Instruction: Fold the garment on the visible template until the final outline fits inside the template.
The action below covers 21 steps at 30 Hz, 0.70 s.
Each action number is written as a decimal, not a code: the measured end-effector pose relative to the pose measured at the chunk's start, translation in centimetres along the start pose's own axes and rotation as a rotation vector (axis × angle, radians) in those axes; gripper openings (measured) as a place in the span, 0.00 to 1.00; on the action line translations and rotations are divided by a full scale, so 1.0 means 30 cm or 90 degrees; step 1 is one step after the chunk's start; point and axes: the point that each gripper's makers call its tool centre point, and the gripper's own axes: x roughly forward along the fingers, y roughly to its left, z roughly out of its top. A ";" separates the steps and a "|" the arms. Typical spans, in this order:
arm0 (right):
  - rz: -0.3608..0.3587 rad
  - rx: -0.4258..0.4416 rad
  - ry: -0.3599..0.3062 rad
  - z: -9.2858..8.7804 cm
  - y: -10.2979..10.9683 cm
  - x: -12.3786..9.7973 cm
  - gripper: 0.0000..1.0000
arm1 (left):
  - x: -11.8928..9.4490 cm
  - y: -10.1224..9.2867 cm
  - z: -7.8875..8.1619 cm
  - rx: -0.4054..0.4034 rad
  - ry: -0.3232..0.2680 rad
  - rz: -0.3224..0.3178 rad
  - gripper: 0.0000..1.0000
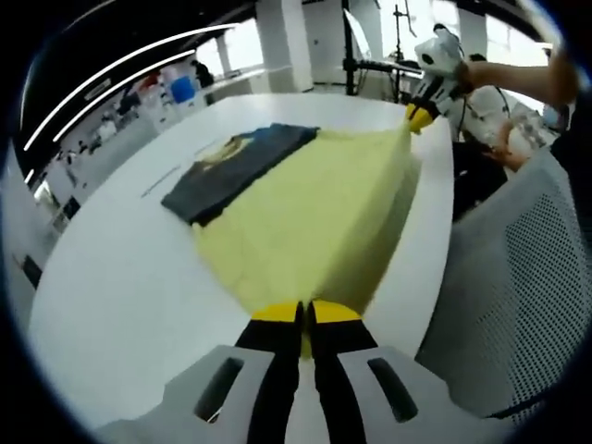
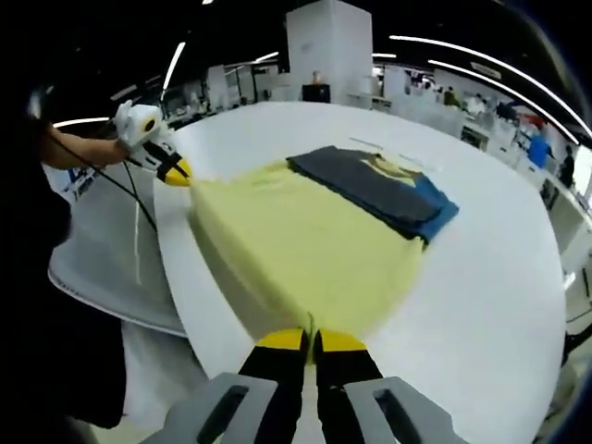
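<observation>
Seen from both hand-held cameras: a wide white desk, rounded at its edge. Spread over it, a pale yellow garment, pulled taut and lifted along its near side between two corners. Lying flat beside and partly under the far edge of the yellow cloth, a folded dark grey garment with a blue and yellow print (print details too blurred to read). At the bottom of the left gripper view, the left hand-held gripper, yellow-tipped jaws pinched tight on one yellow corner. Likewise in the right gripper view, the right hand-held gripper, jaws clamped on the opposite corner. Beyond the desk's edge, a grey mesh chair back.
</observation>
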 end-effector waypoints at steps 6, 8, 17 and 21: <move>-0.001 -0.005 -0.006 0.019 0.012 -0.025 0.00 | -0.026 -0.002 0.015 -0.014 -0.008 0.000 0.00; -0.002 -0.008 -0.005 0.024 0.014 -0.032 0.00 | -0.038 -0.005 0.025 -0.013 -0.010 0.000 0.00; -0.010 -0.014 -0.015 0.047 0.037 -0.066 0.00 | -0.086 -0.027 0.045 -0.033 -0.007 0.005 0.00; -0.013 -0.018 -0.016 0.056 0.052 -0.086 0.00 | -0.111 -0.034 0.063 -0.037 -0.012 0.008 0.00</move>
